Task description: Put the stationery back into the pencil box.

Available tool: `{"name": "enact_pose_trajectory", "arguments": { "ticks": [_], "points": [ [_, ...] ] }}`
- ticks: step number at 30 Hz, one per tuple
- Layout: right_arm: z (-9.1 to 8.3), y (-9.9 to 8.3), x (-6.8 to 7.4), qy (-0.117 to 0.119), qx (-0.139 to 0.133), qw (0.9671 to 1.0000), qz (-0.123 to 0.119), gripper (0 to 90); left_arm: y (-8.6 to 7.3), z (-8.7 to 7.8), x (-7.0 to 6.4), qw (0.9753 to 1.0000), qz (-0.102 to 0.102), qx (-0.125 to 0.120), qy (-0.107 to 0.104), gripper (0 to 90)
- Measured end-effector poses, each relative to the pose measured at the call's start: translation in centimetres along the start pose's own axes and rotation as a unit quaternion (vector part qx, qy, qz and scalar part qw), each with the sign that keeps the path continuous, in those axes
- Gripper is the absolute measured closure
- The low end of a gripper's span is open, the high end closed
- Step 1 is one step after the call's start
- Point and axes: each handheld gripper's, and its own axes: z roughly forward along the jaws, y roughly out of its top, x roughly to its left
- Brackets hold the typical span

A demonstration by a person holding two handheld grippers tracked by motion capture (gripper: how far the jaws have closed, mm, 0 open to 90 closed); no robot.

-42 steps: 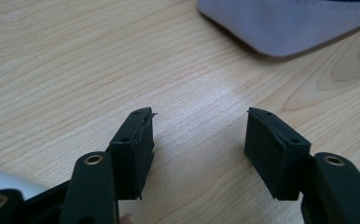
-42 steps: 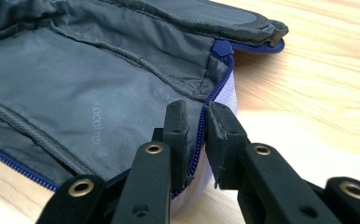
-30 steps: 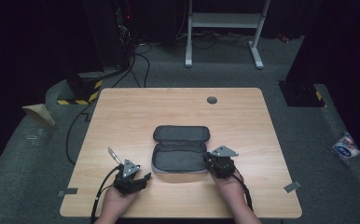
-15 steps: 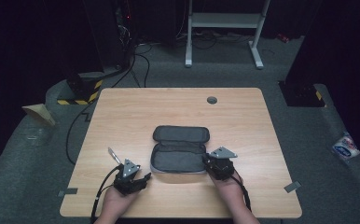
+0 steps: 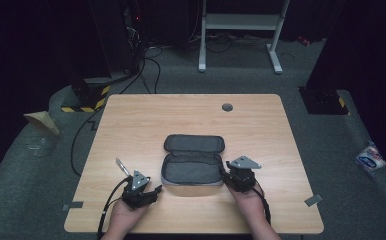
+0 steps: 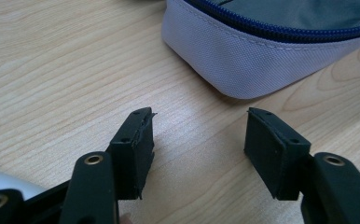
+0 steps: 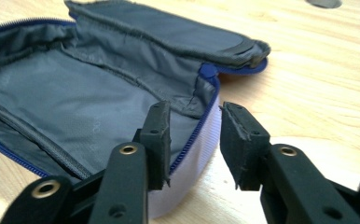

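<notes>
A grey fabric pouch (image 5: 193, 162) with a blue zipper lies unzipped in the middle of the wooden table (image 5: 146, 120), its lid folded back away from me. My left gripper (image 5: 153, 191) rests on the table just off the pouch's near left corner (image 6: 243, 60); it is open with bare wood between its jaws (image 6: 199, 121). My right gripper (image 5: 227, 174) is at the pouch's right end. It stands open astride the end wall (image 7: 194, 112), with one jaw over the grey lining (image 7: 75, 93) and the other outside it.
A thin silver object (image 5: 122, 167) lies by the left gripper. A round grommet (image 5: 227, 106) sits near the table's far edge. Beyond the table are a white stand (image 5: 241, 22), black cables (image 5: 146, 60) and dark equipment on the floor.
</notes>
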Motion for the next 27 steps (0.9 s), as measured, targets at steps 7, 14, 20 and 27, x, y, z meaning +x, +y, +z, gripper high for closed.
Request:
{"name": "enact_pose_trajectory", "arguments": {
  "ticks": [7,14,20,27],
  "points": [
    [-1.9,-0.8,-2.5,-0.029,0.01,0.9995,-0.002,55.7,-0.1,-0.1,0.0,1.0,0.002,0.0,-0.005,44.1],
    [-2.4,-4.2,-4.4,-0.062,0.044,0.997,0.014,53.6,0.0,-0.3,0.0,0.9999,0.007,0.001,-0.012,46.5],
    [-2.3,-4.9,-4.8,-0.066,0.058,0.996,0.015,51.5,0.5,-1.2,0.4,0.9999,0.002,-0.013,-0.01,46.6],
    [-2.0,-5.4,-5.1,-0.064,0.072,0.9952,0.02,50.1,0.3,-2.6,2.7,0.9991,-0.033,-0.024,0.014,46.2]
  ]
}}
